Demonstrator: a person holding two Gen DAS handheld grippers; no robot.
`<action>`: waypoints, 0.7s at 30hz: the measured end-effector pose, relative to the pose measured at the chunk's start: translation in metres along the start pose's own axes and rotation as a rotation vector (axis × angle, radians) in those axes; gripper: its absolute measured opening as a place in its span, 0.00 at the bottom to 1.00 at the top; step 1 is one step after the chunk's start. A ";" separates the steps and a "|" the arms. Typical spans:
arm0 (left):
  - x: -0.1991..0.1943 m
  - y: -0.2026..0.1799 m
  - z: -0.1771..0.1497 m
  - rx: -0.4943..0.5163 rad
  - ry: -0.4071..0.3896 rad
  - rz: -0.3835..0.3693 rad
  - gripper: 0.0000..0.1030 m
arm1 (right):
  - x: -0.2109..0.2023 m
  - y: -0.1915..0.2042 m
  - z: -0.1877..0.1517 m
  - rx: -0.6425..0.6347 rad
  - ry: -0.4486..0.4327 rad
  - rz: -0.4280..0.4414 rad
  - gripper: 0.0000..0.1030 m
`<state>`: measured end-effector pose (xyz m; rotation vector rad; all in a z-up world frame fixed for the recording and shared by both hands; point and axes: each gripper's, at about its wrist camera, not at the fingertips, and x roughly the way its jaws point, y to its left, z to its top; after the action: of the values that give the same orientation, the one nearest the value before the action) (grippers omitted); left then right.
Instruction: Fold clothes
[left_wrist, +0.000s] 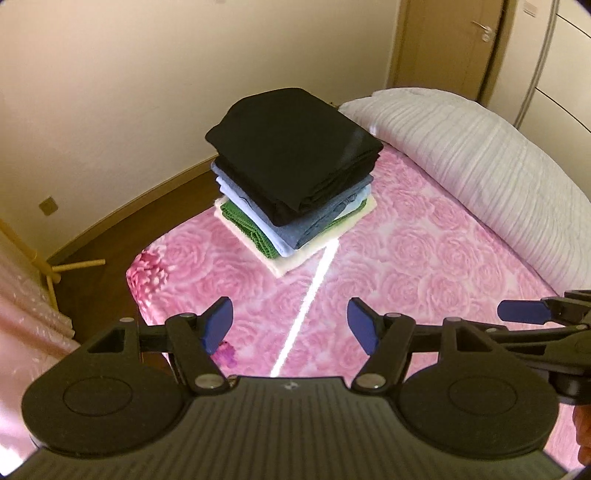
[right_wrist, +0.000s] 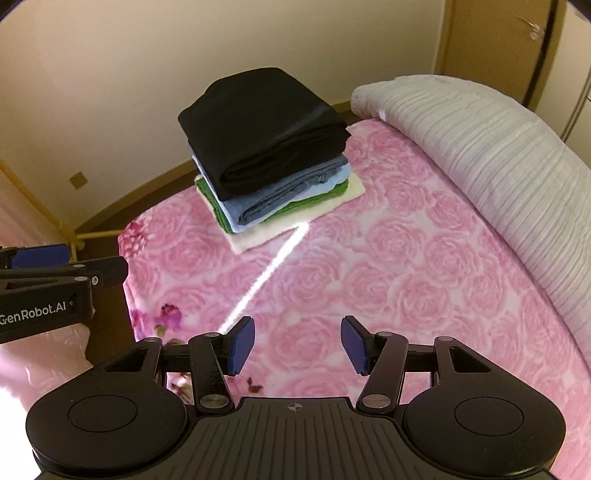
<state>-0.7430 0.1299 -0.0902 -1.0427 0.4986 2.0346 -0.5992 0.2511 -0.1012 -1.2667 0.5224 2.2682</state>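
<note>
Left tool (left_wrist: 290, 326) and right tool (right_wrist: 297, 345) hover side by side, jaws apart, empty.

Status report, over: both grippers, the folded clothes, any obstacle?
Left gripper open, empty. Right gripper open, empty. Stack of folded clothes, black garment on top, on pink floral blanket. Nothing in the way.

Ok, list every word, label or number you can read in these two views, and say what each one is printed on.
"GenRobot.AI": white lettering on the black body of the left gripper, seen at the left edge of the right wrist view; the first letter is partly cut off.
Nothing else is readable: the folded clothes stack, the pink bedspread and the door show no text.
</note>
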 end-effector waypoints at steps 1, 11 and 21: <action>0.001 -0.002 0.000 -0.008 0.001 0.007 0.63 | 0.001 -0.002 0.001 -0.012 0.001 0.002 0.54; 0.017 -0.016 0.006 -0.065 0.014 0.069 0.63 | 0.021 -0.025 0.024 -0.069 0.020 0.030 0.54; 0.039 -0.031 0.008 -0.100 0.040 0.114 0.63 | 0.044 -0.047 0.042 -0.102 0.037 0.048 0.54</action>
<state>-0.7363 0.1724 -0.1166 -1.1392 0.4912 2.1612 -0.6203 0.3218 -0.1222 -1.3619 0.4601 2.3407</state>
